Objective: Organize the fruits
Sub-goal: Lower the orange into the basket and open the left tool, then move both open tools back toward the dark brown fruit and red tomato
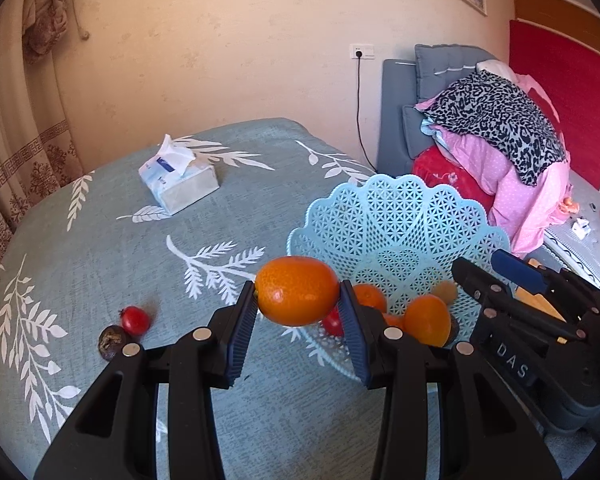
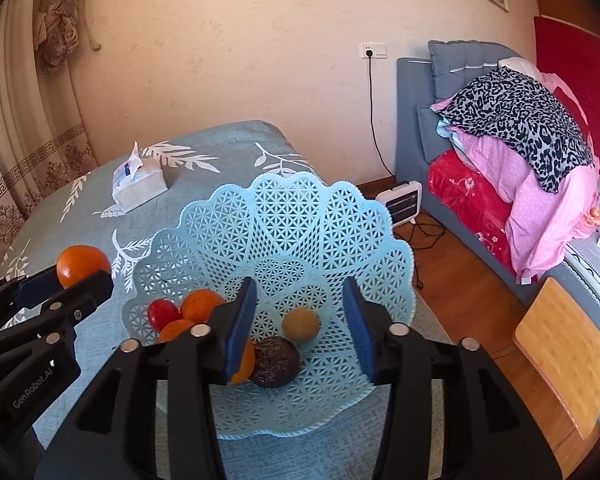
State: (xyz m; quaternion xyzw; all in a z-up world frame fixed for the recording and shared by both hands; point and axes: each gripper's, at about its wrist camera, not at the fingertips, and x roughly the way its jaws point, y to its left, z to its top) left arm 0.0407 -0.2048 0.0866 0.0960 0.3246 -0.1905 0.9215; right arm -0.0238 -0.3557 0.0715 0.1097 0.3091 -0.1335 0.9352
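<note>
My left gripper (image 1: pixel 299 300) is shut on an orange (image 1: pixel 297 290) and holds it in the air at the left rim of the light blue lattice basket (image 1: pixel 392 216). The basket (image 2: pixel 300 216) holds several fruits: oranges (image 2: pixel 201 303), a small red fruit (image 2: pixel 162 312), a tan round fruit (image 2: pixel 300 323) and a dark wrinkled fruit (image 2: pixel 275 361). My right gripper (image 2: pixel 302 312) is open and empty above the basket. The left gripper with the orange (image 2: pixel 82 265) also shows in the right wrist view. A small red fruit (image 1: pixel 135 319) and a dark wrinkled fruit (image 1: pixel 112 342) lie on the table.
The table has a blue-grey leaf-print cloth (image 1: pixel 100 240) with a tissue pack (image 1: pixel 178 184) at the back. A bed with piled bedding (image 2: pixel 520 152), a heater (image 2: pixel 402 200) on the floor and a wooden stool (image 2: pixel 564 352) stand to the right.
</note>
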